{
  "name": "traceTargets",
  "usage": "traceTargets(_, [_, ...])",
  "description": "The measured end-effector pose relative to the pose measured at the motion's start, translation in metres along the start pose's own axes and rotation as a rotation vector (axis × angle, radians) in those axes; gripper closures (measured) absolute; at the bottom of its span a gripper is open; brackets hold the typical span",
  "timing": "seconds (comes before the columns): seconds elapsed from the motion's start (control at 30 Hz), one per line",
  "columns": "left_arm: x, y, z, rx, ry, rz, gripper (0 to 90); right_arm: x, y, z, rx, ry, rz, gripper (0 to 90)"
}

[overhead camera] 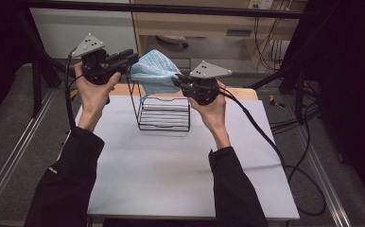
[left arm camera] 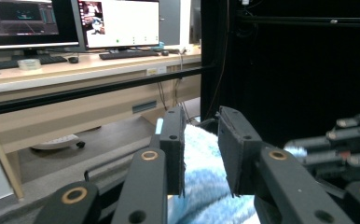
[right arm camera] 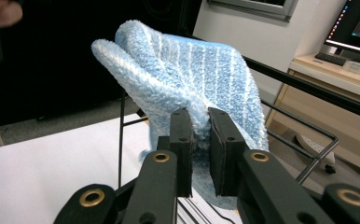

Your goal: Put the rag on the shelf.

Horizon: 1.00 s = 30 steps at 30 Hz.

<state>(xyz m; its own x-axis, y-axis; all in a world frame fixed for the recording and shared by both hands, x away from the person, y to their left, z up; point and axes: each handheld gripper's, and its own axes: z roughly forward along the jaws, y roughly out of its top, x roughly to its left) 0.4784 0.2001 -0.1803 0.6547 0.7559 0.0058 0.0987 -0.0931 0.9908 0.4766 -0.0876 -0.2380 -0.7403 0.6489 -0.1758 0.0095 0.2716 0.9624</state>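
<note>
A light blue striped towel [overhead camera: 154, 68] hangs in the air between my two grippers, above a black wire rack [overhead camera: 164, 116] that stands at the back of the white table [overhead camera: 171, 170]. My left gripper [overhead camera: 132, 57] grips the towel's left edge; in the left gripper view the towel [left arm camera: 206, 186] fills the gap between the jaws [left arm camera: 201, 140]. My right gripper [overhead camera: 177, 80] is shut on the towel's right edge. In the right gripper view its jaws [right arm camera: 200, 135] pinch a fold of the towel [right arm camera: 192, 70], which rises in a peak beyond them.
The rack's wire frame [right arm camera: 308, 135] sits just under and behind the towel. A black frame bar [overhead camera: 171, 8] crosses above the table's far side. A cable [overhead camera: 265, 137] trails from my right gripper off the right edge. A desk with monitors [left arm camera: 66, 23] stands beyond.
</note>
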Motion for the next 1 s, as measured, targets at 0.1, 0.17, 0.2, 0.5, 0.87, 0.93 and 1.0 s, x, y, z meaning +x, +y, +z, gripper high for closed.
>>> traceTargets(0.1, [-0.002, 0.001, 0.012, 0.084, -0.005, 0.011, 75.9, 0.001, -0.001, 0.000, -0.002, -0.002, -0.003, 80.9])
traceTargets(0.17, [-0.005, -0.004, 0.020, 0.142, -0.029, 0.006, 78.5, 0.001, -0.002, 0.000, 0.000, 0.000, -0.007, 80.6])
traceTargets(0.2, [-0.006, -0.008, 0.022, 0.166, -0.040, 0.008, 79.5, 0.001, -0.003, 0.000, 0.002, 0.002, -0.008, 80.3])
traceTargets(0.5, [-0.009, -0.039, 0.018, 0.254, -0.062, 0.049, 87.0, 0.004, -0.005, -0.001, 0.012, 0.022, 0.023, 69.9])
traceTargets(0.87, [-0.009, -0.058, 0.022, 0.252, -0.054, 0.054, 89.6, 0.007, -0.001, -0.011, 0.001, 0.061, 0.126, 80.8])
traceTargets(0.93, [-0.009, -0.060, 0.021, 0.247, -0.055, 0.057, 89.5, 0.009, -0.005, -0.006, 0.066, 0.056, 0.131, 86.2])
traceTargets(1.0, [-0.009, -0.062, 0.019, 0.239, -0.058, 0.060, 89.0, 0.008, -0.013, -0.001, 0.095, 0.053, 0.150, 88.2])
